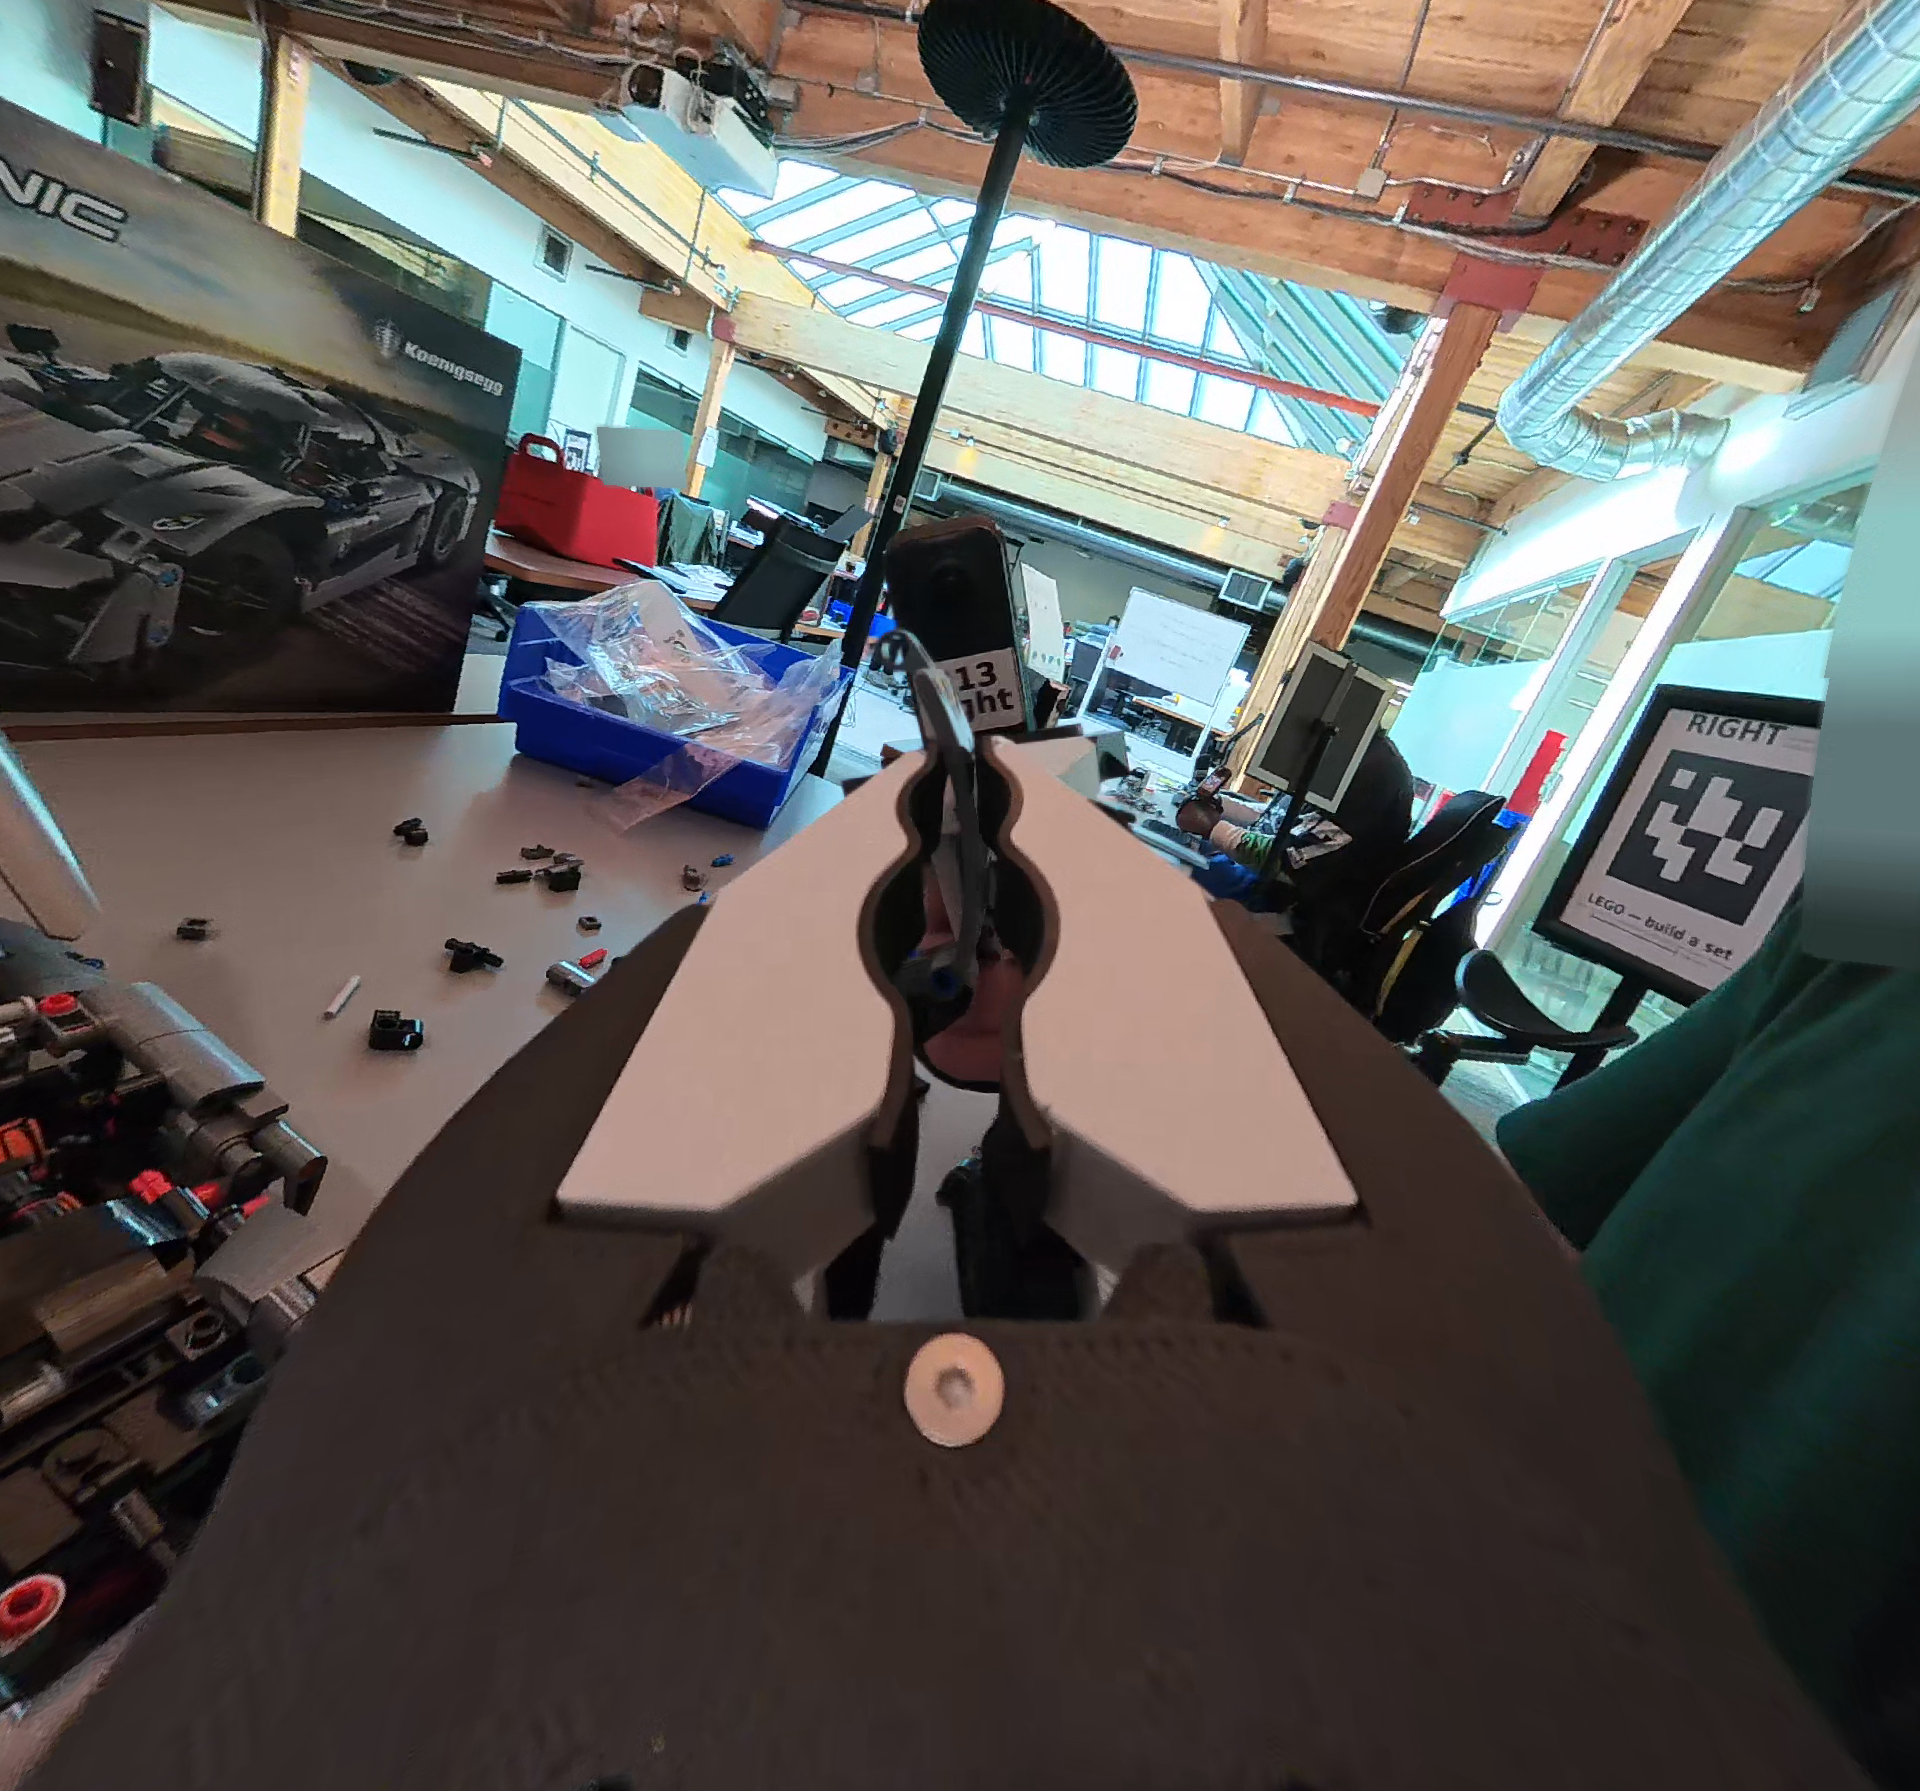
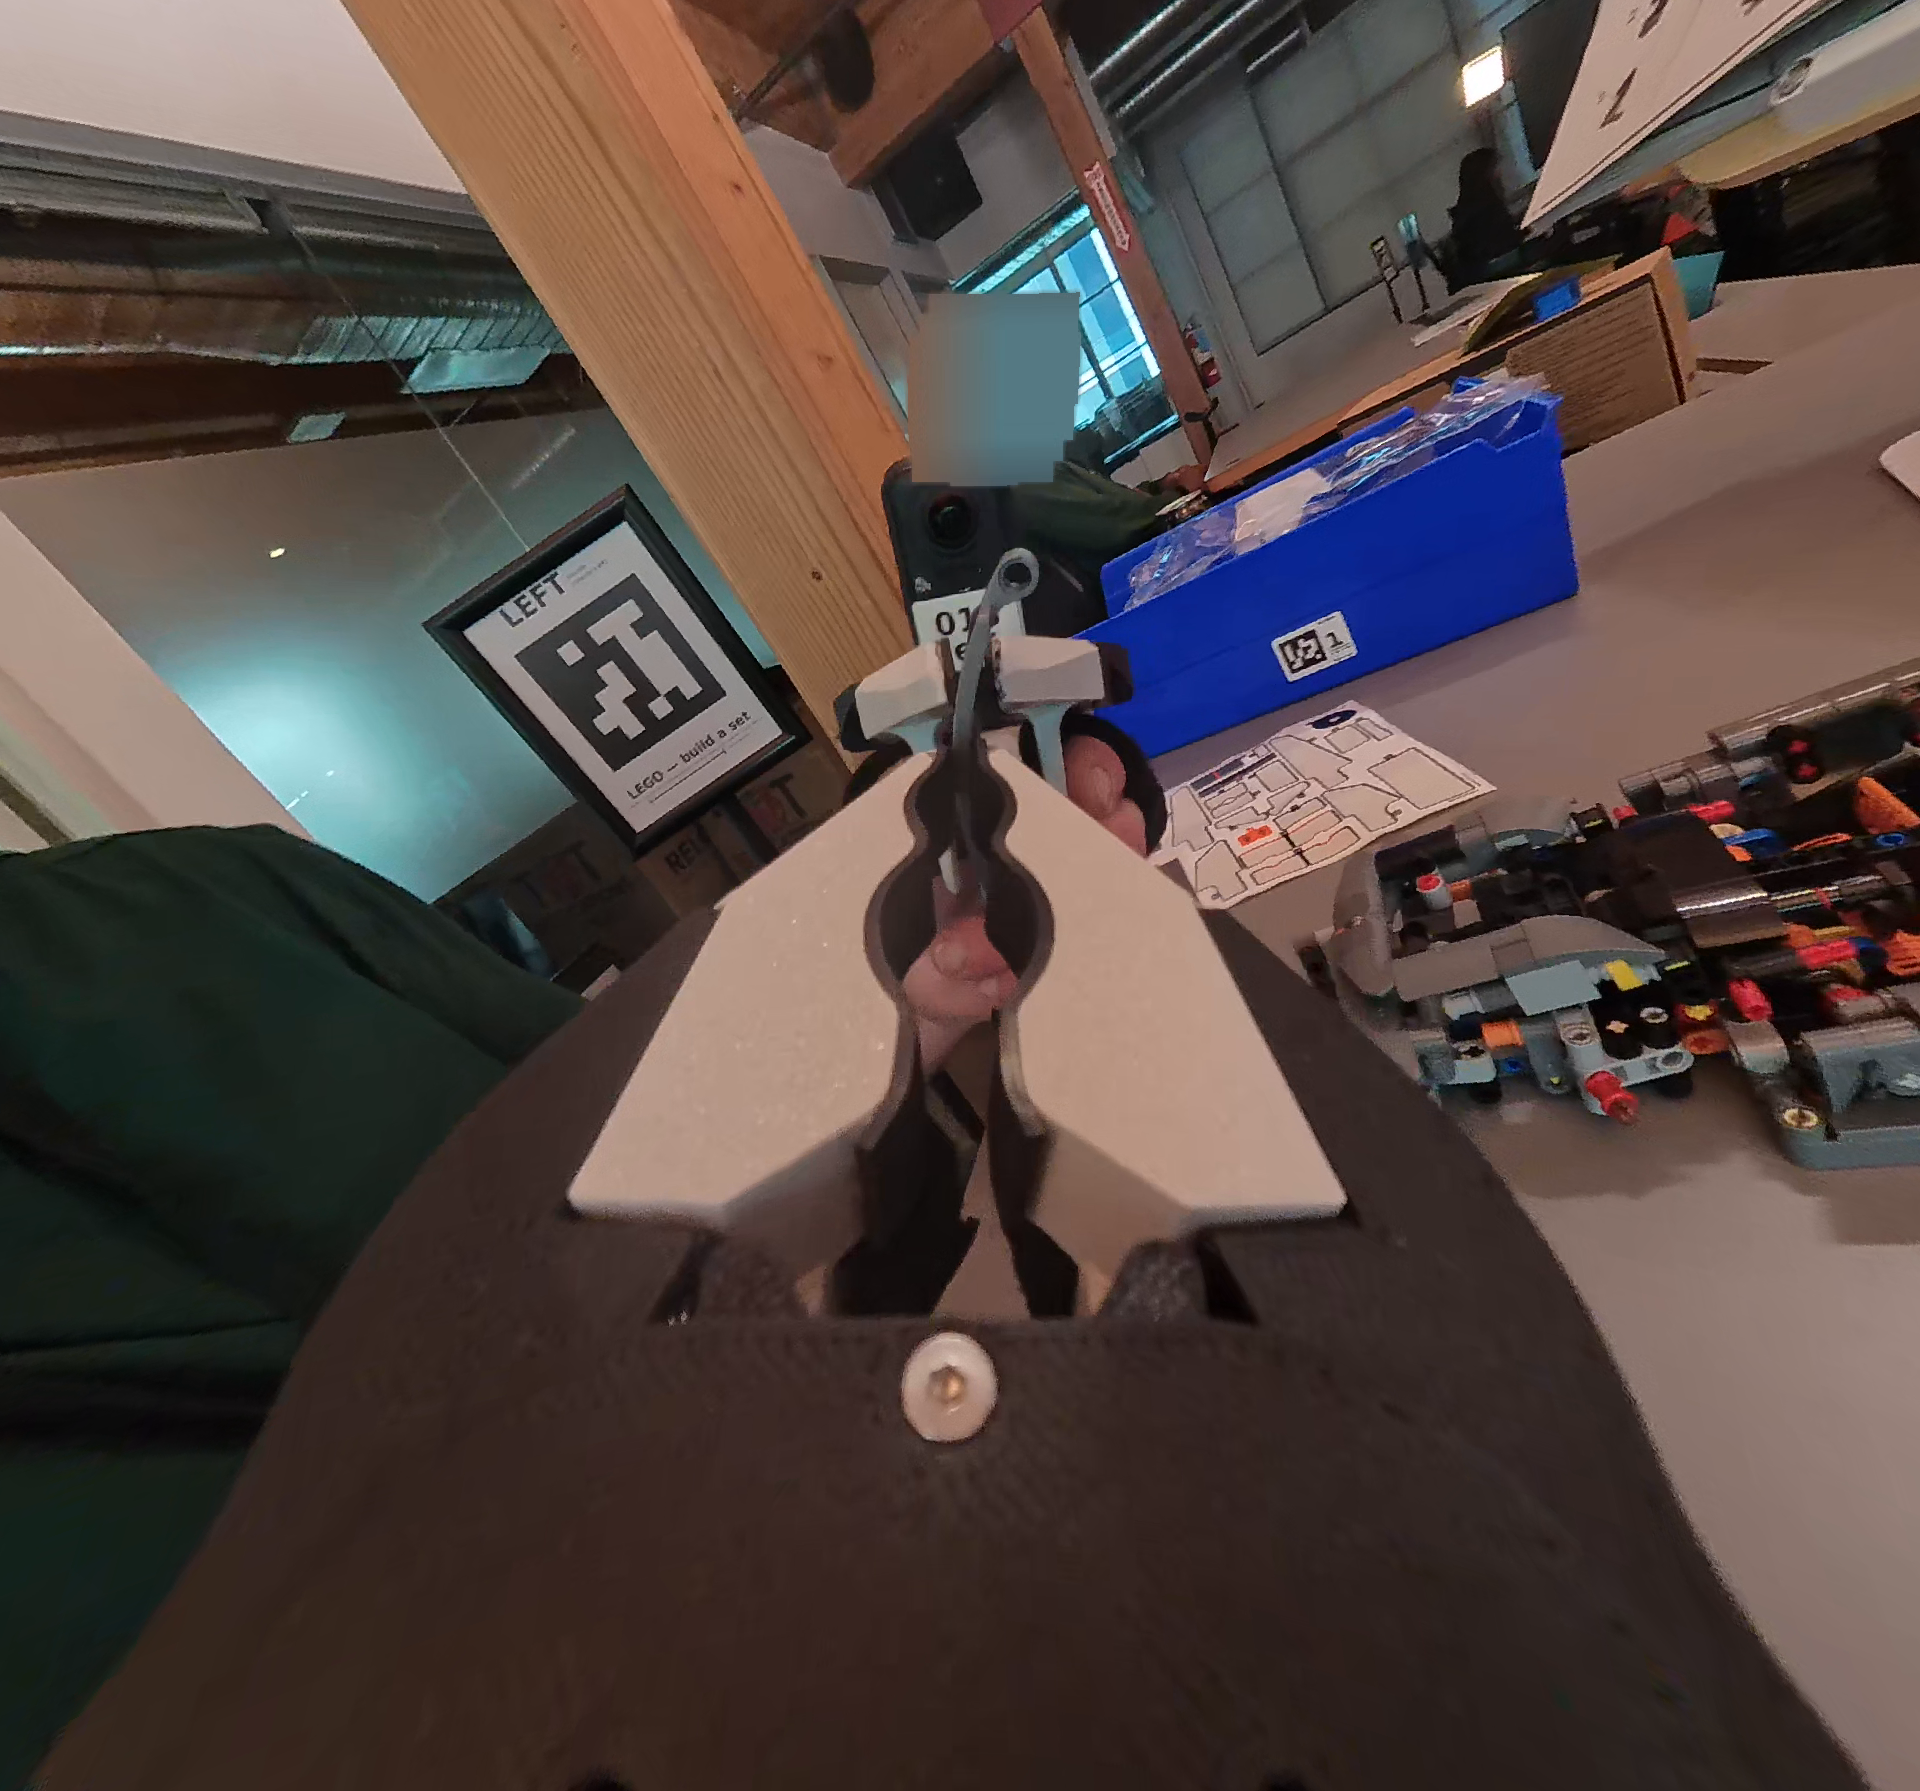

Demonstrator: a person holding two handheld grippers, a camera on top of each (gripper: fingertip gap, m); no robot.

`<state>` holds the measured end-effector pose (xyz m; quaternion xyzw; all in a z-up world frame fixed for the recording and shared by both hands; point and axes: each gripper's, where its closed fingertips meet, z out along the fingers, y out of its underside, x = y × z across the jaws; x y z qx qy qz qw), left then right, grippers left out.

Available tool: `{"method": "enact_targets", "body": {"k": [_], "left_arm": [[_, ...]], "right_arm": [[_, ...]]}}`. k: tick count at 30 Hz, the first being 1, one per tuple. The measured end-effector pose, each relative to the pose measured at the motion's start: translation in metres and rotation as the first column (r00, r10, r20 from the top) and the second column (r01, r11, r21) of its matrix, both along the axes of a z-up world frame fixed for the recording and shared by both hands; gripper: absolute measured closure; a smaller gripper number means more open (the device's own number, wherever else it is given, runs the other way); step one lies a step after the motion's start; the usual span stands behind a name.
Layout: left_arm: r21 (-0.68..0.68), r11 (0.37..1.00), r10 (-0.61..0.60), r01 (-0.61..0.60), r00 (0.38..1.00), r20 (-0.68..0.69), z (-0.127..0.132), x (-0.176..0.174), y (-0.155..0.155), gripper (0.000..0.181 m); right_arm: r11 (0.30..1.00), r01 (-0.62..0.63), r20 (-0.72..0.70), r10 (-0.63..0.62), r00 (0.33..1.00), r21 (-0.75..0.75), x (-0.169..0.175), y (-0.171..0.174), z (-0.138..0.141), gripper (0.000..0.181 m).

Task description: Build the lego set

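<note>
A thin grey curved lego strip (image 1: 961, 806) with a ring at its top and a blue pin (image 1: 935, 985) at its lower end is held in the air between both grippers, which face each other tip to tip. My left gripper (image 1: 954, 767) is shut on it. My right gripper (image 2: 964, 770) is shut on the same strip (image 2: 982, 661). The left gripper also shows in the right wrist view (image 2: 977, 687), clamped on the strip. The partly built grey and black car model (image 1: 125, 1170) lies on the table (image 1: 260, 806), and also shows in the right wrist view (image 2: 1662, 941).
Several small loose black and grey pieces (image 1: 540, 874) lie on the table. A blue bin (image 1: 665, 733) (image 2: 1351, 578) holds clear plastic bags. The set's box (image 1: 208, 494) stands at the back left. A sticker sheet (image 2: 1320, 796) lies near the model. Framed marker signs (image 1: 1704, 827) (image 2: 623, 671) stand off the table. Only a small space, under 4 cm, lies between the two pairs of fingers.
</note>
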<state>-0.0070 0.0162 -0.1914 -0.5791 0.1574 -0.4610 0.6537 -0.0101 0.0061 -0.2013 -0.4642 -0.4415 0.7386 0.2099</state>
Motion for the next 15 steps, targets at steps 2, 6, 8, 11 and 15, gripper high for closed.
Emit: {"method": "enact_targets", "body": {"k": [2, 6, 8, 11, 15], "left_arm": [[0.003, 1.0, -0.021, 0.02, 1.0, 0.003, 0.001, 0.0, -0.002, 0.179], [-0.003, 0.999, -0.039, 0.039, 0.999, 0.014, -0.002, -0.001, -0.004, 0.178], [-0.019, 0.998, -0.051, 0.052, 0.998, 0.027, -0.002, 0.001, -0.004, 0.167], [-0.004, 0.999, -0.042, 0.042, 0.999, -0.008, -0.004, 0.001, -0.006, 0.178], [-0.017, 0.999, -0.031, 0.031, 1.0, -0.007, -0.006, 0.0, -0.006, 0.177]], "right_arm": [[1.0, -0.026, 0.019, 0.025, 0.999, 0.018, 0.0, -0.006, -0.003, 0.181], [0.998, -0.029, 0.041, 0.027, 0.999, 0.056, -0.001, -0.01, -0.007, 0.181], [0.997, -0.034, 0.064, 0.029, 0.998, 0.072, -0.003, -0.012, -0.012, 0.181], [0.995, -0.044, 0.078, 0.037, 0.996, 0.094, -0.005, -0.018, -0.016, 0.181], [0.992, -0.05, 0.094, 0.039, 0.995, 0.114, -0.005, -0.019, -0.019, 0.181]]}}
